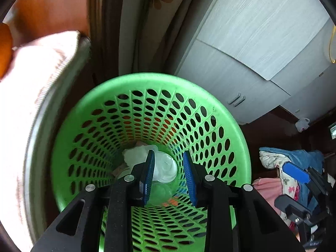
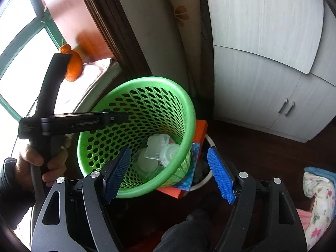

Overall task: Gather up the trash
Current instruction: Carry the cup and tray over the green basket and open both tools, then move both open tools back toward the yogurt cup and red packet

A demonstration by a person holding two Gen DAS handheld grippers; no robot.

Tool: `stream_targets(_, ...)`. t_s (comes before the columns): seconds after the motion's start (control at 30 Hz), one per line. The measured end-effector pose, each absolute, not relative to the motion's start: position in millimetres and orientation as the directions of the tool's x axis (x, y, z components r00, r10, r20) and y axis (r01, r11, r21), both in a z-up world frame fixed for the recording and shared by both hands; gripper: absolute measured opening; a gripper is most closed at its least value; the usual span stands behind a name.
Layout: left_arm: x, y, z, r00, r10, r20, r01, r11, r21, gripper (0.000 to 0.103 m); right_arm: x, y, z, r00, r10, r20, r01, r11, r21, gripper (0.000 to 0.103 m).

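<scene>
Two views, left wrist first: my left tool (image 1: 169, 176) hangs over the green basket (image 1: 241, 147), jaws apart with nothing between them, clear plastic trash (image 1: 166, 166) lying straight below, so the drop looks done. Right wrist: my right tool (image 2: 168, 174) stands wide apart, empty, basket just ahead. Next I must seek more trash.

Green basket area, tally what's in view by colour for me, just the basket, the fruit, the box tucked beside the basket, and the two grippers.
Green: 1, the basket.
Orange: 2, the fruit by the window and the box beside the basket.
Black with blue pads: 2, the left gripper and the right gripper.
Total: 5.
</scene>
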State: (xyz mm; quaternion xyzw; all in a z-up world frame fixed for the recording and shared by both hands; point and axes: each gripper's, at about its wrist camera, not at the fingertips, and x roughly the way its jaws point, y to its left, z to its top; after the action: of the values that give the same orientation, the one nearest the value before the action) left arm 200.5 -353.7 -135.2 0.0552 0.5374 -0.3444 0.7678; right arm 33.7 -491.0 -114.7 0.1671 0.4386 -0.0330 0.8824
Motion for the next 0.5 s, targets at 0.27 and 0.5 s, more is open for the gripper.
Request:
stream_targets(0.27, 190.6, -294.4, -88.2, 0.303, -0.480, -0.824, 0.538, 0.799, -0.267, 0.033, 42.8, -466.1, -99.6, 0.628, 0.126, -0.768, 0.143, 0.951, 0.273, 0.077)
stream_targets(0.5, 184.6, -221.8, -53.3, 0.419, -0.439, -0.795, 0.450, 0.861, -0.238, 0.039, 63.3, -429.4, -82.7, 0.633, 0.189, -0.751, 0.045, 0.959, 0.280, 0.079)
